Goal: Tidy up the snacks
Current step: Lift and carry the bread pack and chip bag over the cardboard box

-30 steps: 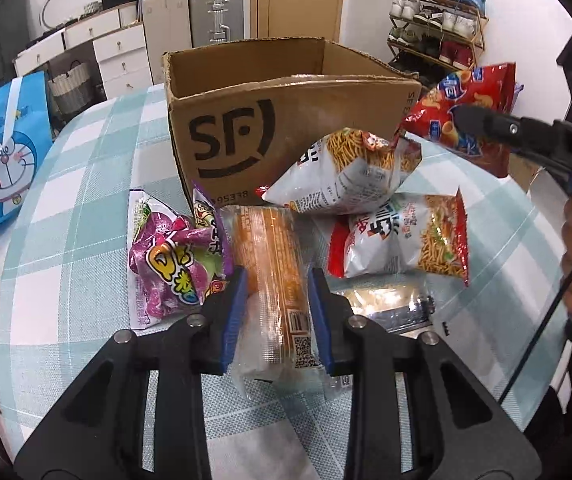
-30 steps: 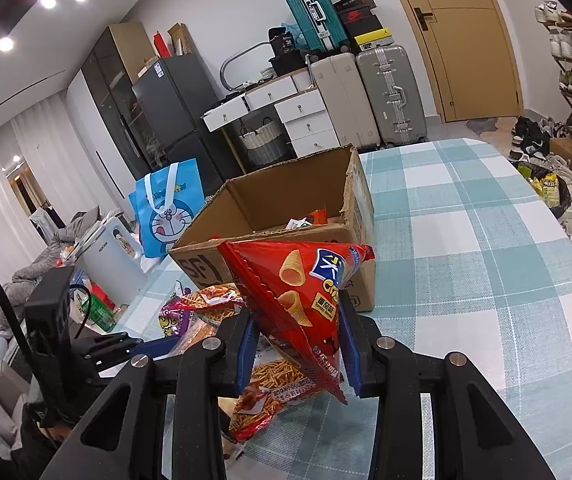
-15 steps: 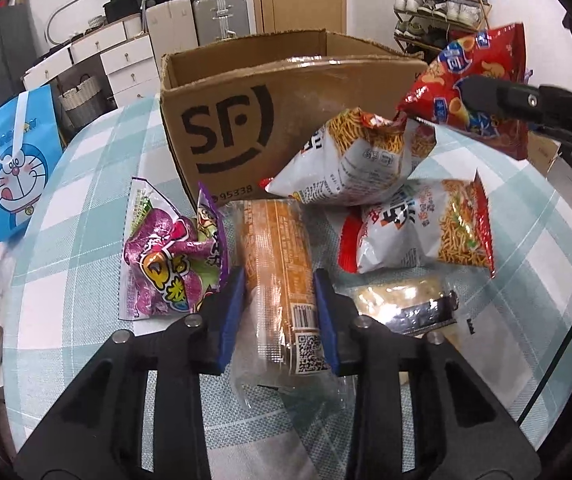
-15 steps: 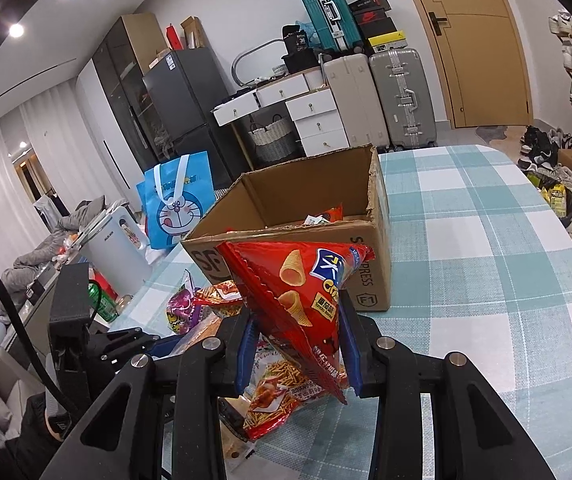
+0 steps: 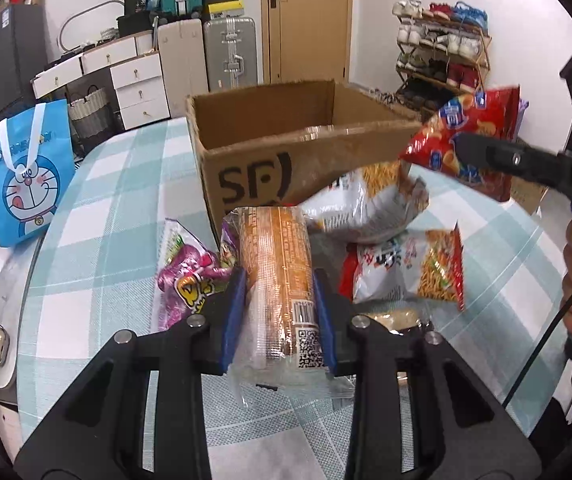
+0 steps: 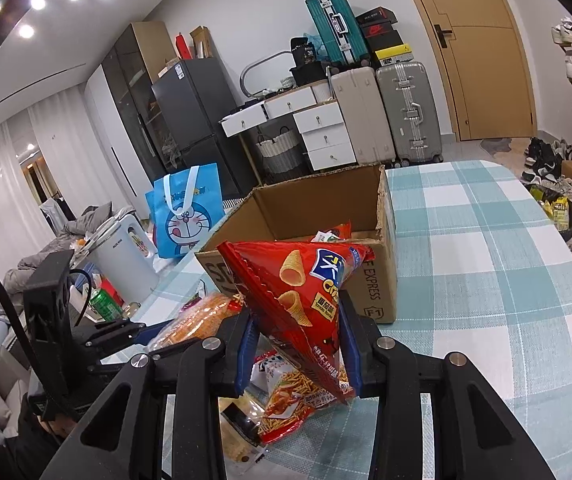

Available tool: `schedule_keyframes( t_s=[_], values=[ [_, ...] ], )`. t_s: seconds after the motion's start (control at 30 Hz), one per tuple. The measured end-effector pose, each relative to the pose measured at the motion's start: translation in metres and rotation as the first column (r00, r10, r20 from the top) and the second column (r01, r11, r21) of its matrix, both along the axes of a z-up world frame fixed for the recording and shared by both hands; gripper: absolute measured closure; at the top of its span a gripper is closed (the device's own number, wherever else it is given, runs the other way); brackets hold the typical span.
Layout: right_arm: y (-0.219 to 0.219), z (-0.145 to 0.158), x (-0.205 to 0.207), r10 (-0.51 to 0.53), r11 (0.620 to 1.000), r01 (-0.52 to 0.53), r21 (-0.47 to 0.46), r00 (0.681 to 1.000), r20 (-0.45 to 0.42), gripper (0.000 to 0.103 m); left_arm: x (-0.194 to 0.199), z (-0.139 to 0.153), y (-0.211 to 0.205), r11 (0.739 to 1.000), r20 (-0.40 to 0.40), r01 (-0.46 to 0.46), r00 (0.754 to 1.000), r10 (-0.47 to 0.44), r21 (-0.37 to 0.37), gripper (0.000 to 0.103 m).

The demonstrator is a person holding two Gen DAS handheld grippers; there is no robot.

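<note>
- Two snacks in hand at once right now, one per claw, so I'm mid-carry and both need to end up in the cardboard box [image 5: 286,152].
- Left gripper [image 5: 280,312] is pinched on the long orange cracker pack [image 5: 278,264], blue pads pressing both sides near its barcode end. Pack looks lifted off the checked tablecloth [image 5: 98,216] with its far end pointing at the box's front wall.
- Right gripper [image 6: 295,350] is clamped on the red cone-snack bag [image 6: 301,280], holding it by the lower corner so the bag stands up above the jaws. From the left wrist view that bag hangs off to the right of the box's near corner.
- Box is open-topped, and from the right wrist view there's already at least one packet [image 6: 331,234] down inside.
- Waiting on the table in front of the box: the purple candy bag [image 5: 188,276], two noodle-snack bags [image 5: 405,268], and a small dark-wrapped pack, partly hidden behind my left jaw.
- Next move, I reckon: raise both loads above the box rim, carry them over the opening, then let go one at a time.
- Cracker pack is long and I'm holding it at one end, so it'll probably droop. I'd tip its nose over the rim first.
- Red bag is puffy, and I'd expect it to drop in easily.
</note>
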State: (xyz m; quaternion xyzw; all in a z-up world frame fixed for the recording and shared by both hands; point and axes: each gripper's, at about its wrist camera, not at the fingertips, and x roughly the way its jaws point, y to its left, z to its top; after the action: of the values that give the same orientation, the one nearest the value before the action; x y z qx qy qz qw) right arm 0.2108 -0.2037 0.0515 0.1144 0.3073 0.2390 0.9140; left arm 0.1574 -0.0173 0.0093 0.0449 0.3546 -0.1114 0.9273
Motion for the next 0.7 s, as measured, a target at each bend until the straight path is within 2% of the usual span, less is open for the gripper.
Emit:
schedule_keyframes(
  t_s=[0.7],
  values=[
    [-0.004,0.038,-0.019,-0.025,0.999,0.019,0.048,0.992,0.124,0.067,-0.026,0.091,0.021,0.991,0.17,-0.033,0.984,0.055,-0.132,0.074]
  ],
)
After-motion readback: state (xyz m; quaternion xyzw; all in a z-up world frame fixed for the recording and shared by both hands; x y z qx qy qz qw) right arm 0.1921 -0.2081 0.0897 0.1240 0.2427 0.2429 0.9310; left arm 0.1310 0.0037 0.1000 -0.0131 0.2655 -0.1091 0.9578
